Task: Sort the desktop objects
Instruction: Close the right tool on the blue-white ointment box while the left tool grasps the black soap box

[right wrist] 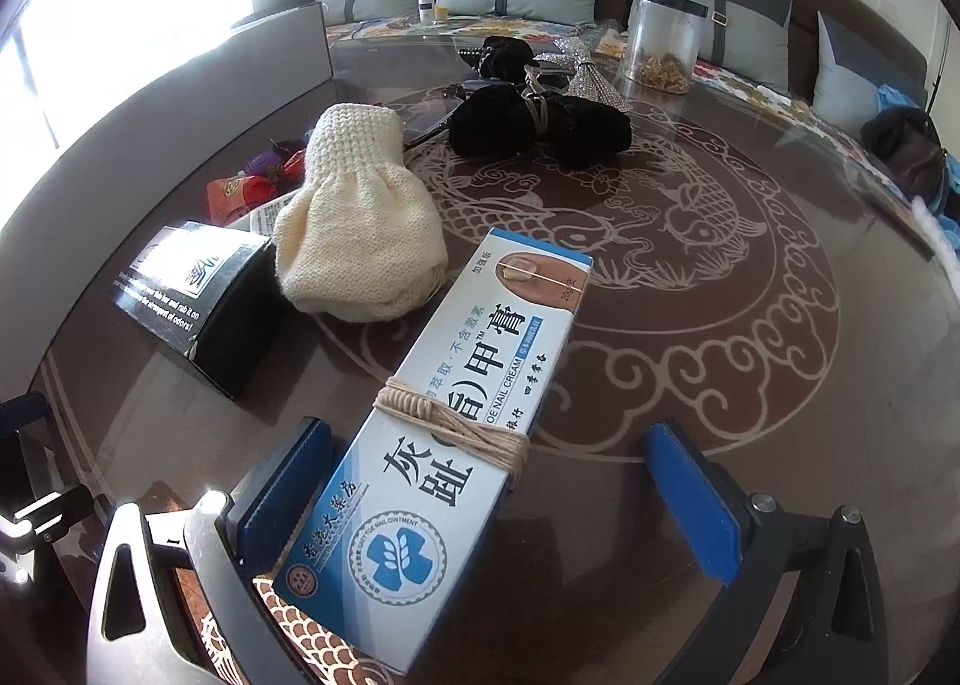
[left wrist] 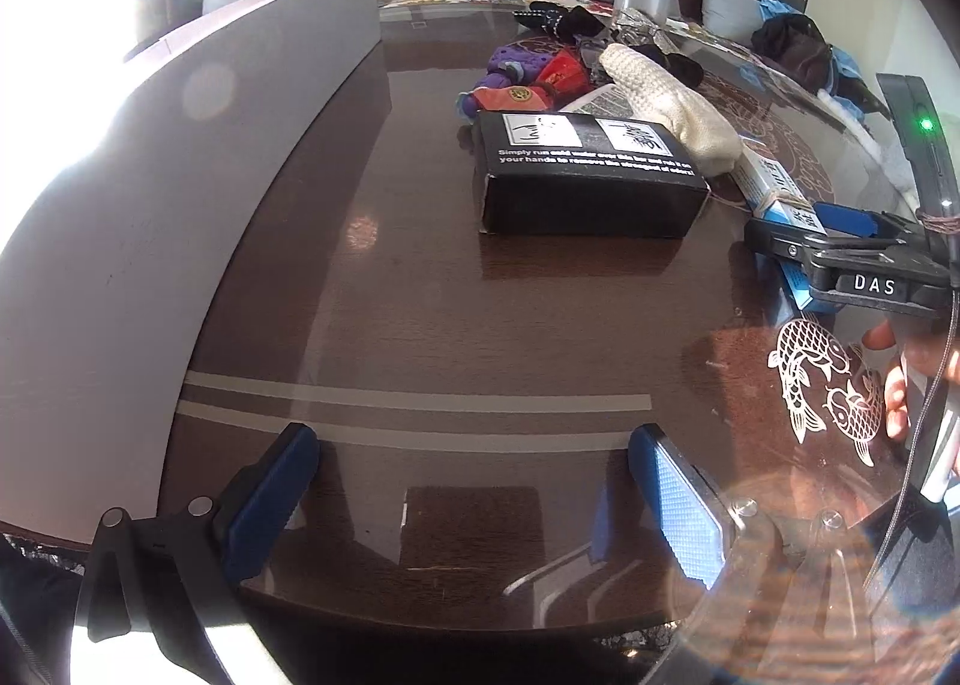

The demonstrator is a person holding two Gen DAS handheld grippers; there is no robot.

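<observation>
Toe nail cream box (right wrist: 456, 415) lies flat on the bench (right wrist: 690, 337) between my right hand-held gripper (right wrist: 492, 505) fingers, which are spread and not yet touching it. Closing off-centre could skew it into the knitted mitten (right wrist: 354, 241) ahead. My left hand-held gripper (left wrist: 474, 499) hangs spread, empty, over bare bench.

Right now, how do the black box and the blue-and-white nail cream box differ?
The black box is short and squat; the nail cream box is long and slim. The black box is dark with white English print; the nail cream box is pale with Chinese characters and has twine wound around it. The nail cream box lies between the open right gripper fingers; the black box sits clear. Both are cardboard packages.
</observation>
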